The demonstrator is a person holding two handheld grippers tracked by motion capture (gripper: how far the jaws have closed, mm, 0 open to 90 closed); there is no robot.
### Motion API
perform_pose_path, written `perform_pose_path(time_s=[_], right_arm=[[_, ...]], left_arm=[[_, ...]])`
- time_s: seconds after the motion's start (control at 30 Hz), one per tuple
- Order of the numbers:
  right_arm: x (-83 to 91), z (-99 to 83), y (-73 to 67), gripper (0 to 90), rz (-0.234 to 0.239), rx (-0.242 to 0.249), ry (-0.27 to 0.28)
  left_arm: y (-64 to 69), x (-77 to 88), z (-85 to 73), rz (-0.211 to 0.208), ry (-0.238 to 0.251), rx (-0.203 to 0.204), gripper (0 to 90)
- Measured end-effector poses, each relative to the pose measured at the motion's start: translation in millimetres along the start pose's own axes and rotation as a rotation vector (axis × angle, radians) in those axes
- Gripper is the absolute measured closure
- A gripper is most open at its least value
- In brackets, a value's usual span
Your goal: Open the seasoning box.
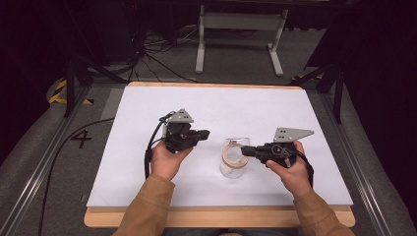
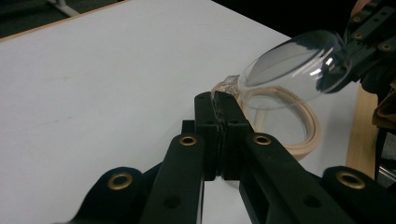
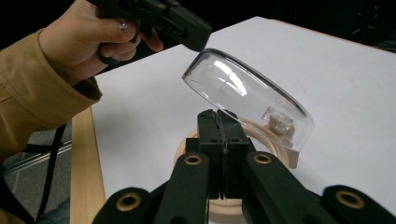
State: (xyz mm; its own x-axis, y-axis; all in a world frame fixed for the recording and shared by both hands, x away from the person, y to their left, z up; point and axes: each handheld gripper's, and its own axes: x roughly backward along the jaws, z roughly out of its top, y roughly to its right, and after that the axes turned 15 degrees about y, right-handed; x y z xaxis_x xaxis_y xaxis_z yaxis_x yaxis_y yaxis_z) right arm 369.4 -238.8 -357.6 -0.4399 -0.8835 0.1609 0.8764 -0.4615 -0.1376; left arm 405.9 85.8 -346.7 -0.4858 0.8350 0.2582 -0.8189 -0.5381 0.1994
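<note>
High view: your right gripper (image 1: pixel 244 151), jaws clamped on the clear lid's (image 1: pixel 233 156) rim, tilts it; your left gripper (image 1: pixel 207 133), at its ten o'clock, is closed empty

A white sheet (image 1: pixel 211 105) is laid over a wooden table (image 1: pixel 219 217). Beyond the table, grey carpet (image 1: pixel 236 59) is seen, crossed by black cables (image 1: pixel 157 49). A white metal stand (image 1: pixel 241 29) is placed behind the table, where the room is left dark.
</note>
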Motion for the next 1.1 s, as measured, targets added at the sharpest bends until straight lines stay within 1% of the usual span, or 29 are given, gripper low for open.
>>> perform_pose_path(time_s=[0.03, 0.07, 0.1, 0.17, 0.2, 0.27, 0.33, 0.43, 0.47, 0.5, 0.53, 0.6, 0.63, 0.7, 0.83, 0.9, 0.93, 0.97, 1.0, 1.03, 1.07, 1.1], right_arm=[[-1.2, 1.3, 1.0, 90.0, -0.001, 0.005, -0.001], [-2.1, 2.5, 2.5, 90.0, -0.004, 0.011, -0.003], [-2.1, 2.5, 2.5, 90.0, -0.004, 0.011, -0.003], [-3.9, 5.0, 6.3, 90.0, -0.005, 0.009, 0.004], [-4.6, 6.0, 8.5, 90.0, -0.007, 0.010, 0.006], [-6.1, 7.7, 12.4, 90.0, -0.009, 0.005, 0.013], [-7.3, 9.0, 16.6, 90.0, -0.012, 0.007, 0.022], [-9.3, 10.4, 22.4, 90.0, -0.020, -0.002, 0.027], [-10.1, 10.6, 25.1, 90.0, -0.023, -0.004, 0.029], [-10.7, 10.5, 26.9, 90.0, -0.025, -0.008, 0.030], [-11.2, 10.4, 28.5, 90.0, -0.028, -0.007, 0.031], [-12.7, 9.9, 31.7, 90.0, -0.040, -0.010, 0.030], [-13.2, 9.8, 32.2, 90.0, -0.047, -0.010, 0.029], [-14.9, 9.6, 32.7, 90.0, -0.065, -0.004, 0.026], [-17.0, 10.8, 30.0, 90.0, -0.055, 0.003, 0.024], [-16.6, 11.7, 28.2, 90.0, -0.049, 0.010, 0.024], [-16.0, 12.5, 27.1, 90.0, -0.046, 0.012, 0.027], [-14.8, 13.4, 26.4, 90.0, -0.042, 0.012, 0.029], [-13.2, 14.3, 26.0, 90.0, -0.039, 0.014, 0.031], [-9.7, 15.8, 25.8, 90.0, -0.039, 0.017, 0.034], [-7.2, 16.8, 25.8, 90.0, -0.040, 0.018, 0.036], [-4.4, 17.8, 26.4, 89.8, -0.040, 0.021, 0.039]], left_arm=[[-0.6, 3.3, -1.4, 0.003, 0.002, 0.009, 88.7], [-1.5, 6.9, -2.4, 0.013, -0.002, 0.008, 88.7], [-1.5, 6.9, -2.4, 0.013, -0.002, 0.008, 88.7], [-3.0, 14.3, -5.2, 0.024, -0.005, 0.019, 88.7], [-3.7, 16.7, -6.8, 0.027, 0.004, 0.021, 88.3], [-4.0, 22.7, -9.0, 0.038, 0.000, 0.034, 88.3], [-5.0, 27.8, -11.2, 0.046, -0.005, 0.032, 88.3], [-6.4, 35.8, -15.3, 0.066, 0.001, 0.043, 88.3], [-7.0, 38.5, -16.2, 0.074, -0.004, 0.045, 88.3], [-8.0, 40.1, -16.9, 0.077, -0.003, 0.044, 88.3], [-8.5, 42.2, -18.3, 0.082, 0.000, 0.057, 88.3], [-9.7, 45.1, -19.4, 0.086, 0.000, 0.059, 88.3], [-10.1, 45.9, -20.1, 0.088, 0.008, 0.060, 88.3], [-10.0, 47.6, -20.7, 0.093, 0.006, 0.060, 88.0], [-9.5, 48.9, -20.5, 0.091, 0.007, 0.067, 87.9], [-9.5, 48.6, -19.6, 0.088, 0.008, 0.057, 87.6], [-8.7, 47.9, -19.3, 0.088, 0.011, 0.062, 87.5], [-9.0, 47.5, -18.6, 0.081, 0.011, 0.052, 87.2], [-7.8, 47.3, -17.2, 0.079, 0.005, 0.058, 86.8], [-8.4, 47.0, -16.4, 0.076, 0.007, 0.047, 85.7], [-7.9, 46.4, -16.4, 0.069, 0.015, 0.056, 85.3], [-8.5, 46.6, -14.8, 0.066, 0.009, 0.039, 85.2]])
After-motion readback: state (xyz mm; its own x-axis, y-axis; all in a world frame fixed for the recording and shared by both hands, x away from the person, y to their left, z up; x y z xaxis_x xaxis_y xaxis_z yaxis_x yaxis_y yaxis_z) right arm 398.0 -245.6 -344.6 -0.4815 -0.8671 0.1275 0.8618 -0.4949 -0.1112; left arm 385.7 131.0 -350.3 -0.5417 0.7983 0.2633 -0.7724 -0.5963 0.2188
